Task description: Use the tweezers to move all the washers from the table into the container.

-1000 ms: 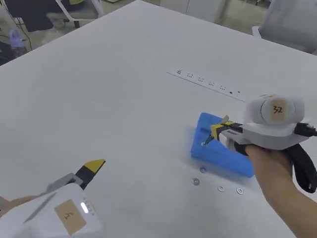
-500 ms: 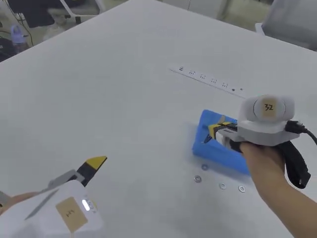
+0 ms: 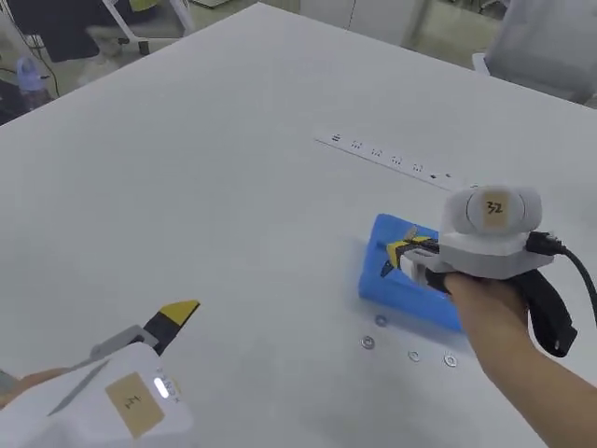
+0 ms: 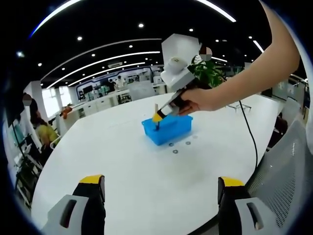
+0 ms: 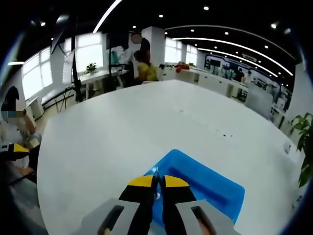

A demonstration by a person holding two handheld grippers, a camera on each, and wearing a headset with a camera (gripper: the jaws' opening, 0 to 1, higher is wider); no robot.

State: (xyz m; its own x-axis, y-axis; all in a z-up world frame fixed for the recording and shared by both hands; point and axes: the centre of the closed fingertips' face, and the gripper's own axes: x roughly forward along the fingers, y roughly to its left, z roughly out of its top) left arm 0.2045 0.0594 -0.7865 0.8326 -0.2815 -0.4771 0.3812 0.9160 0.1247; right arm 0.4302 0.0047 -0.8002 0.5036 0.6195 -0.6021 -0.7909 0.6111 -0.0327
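R hand-held gripper [image 3: 401,250] edged over container [image 3: 399,299] | tweezers [image 3: 388,267] clamped | washers [image 3: 367,343] outside

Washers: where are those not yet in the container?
In the head view, four washers lie on the table, right of centre, just this side of the blue container, beside the hand.

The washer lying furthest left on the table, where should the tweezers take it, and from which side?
That washer lies flat on the table, so probably pinch its rim: one tip of the tweezers in the hole, one outside. Come steeply from above, on the side away from the container and the other washers.
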